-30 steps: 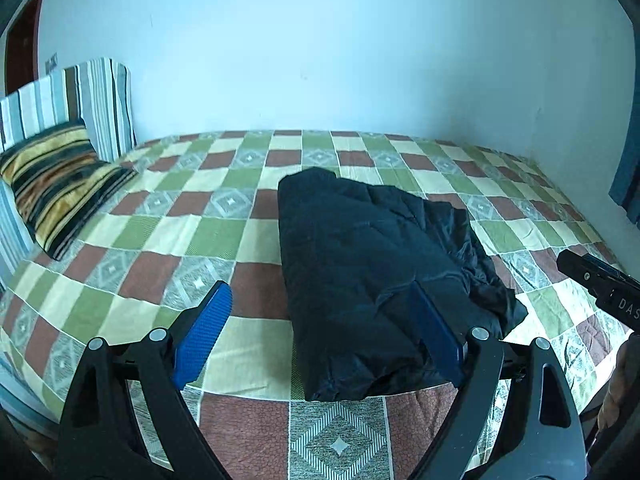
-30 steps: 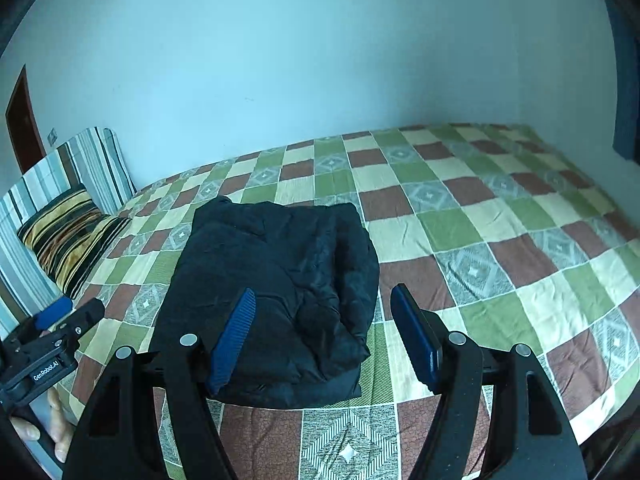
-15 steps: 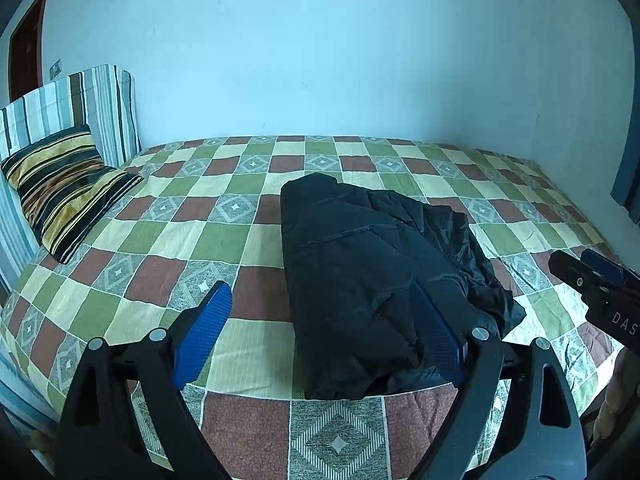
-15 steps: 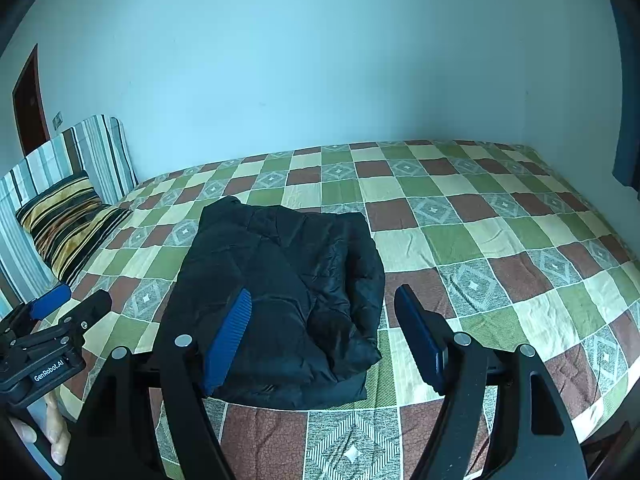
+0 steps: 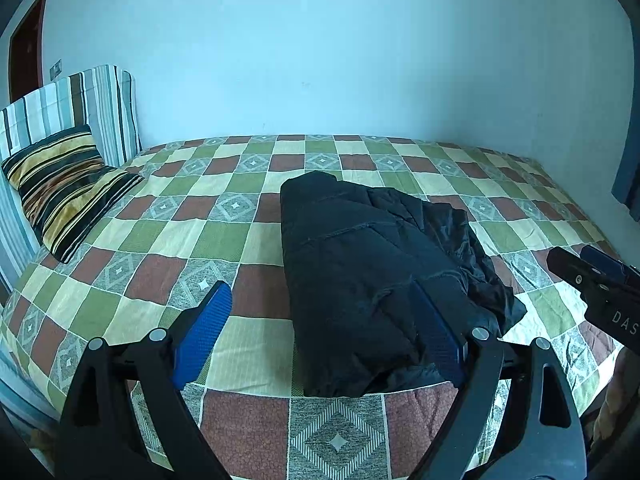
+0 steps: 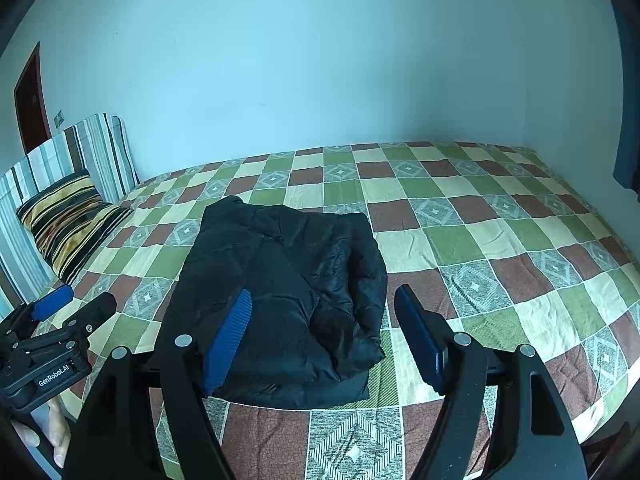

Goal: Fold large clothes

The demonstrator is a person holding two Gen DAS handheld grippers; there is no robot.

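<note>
We hold two claws over a bed (image 5: 224,236) with a checked cover, and the task's thing, a black padded jacket (image 5: 360,272), lies already folded into a thick bundle near the front edge, roughly at the middle of the bed. Far off at ten o'clock a striped pillow (image 5: 68,192) leans against the headboard, well apart from the jacket.

In the left wrist view, our left claw (image 5: 320,340) stands wide open and empty, pointing down at a slant toward the bed. Its left pad (image 5: 204,336) hangs over bare cover, and its right pad overlaps the jacket's near right part without visibly pressing it. The jacket sits at twelve to one o'clock from this claw.

We judge the jacket light for its bulk, soft and puffy, with a smooth shell that looks slippery. It will likely spring open if pinched at one loose layer. At three o'clock of the bundle a thin, crumpled flap spills out; that is the untidy side. We would take hold at the near corners, gripping through all layers at the thick folded edge.

In the right wrist view, our right claw (image 6: 322,336) also hangs open and empty, tilted down the same way, with the jacket's near right corner (image 6: 360,360) showing between its pads. The left claw shows at nine o'clock.
</note>
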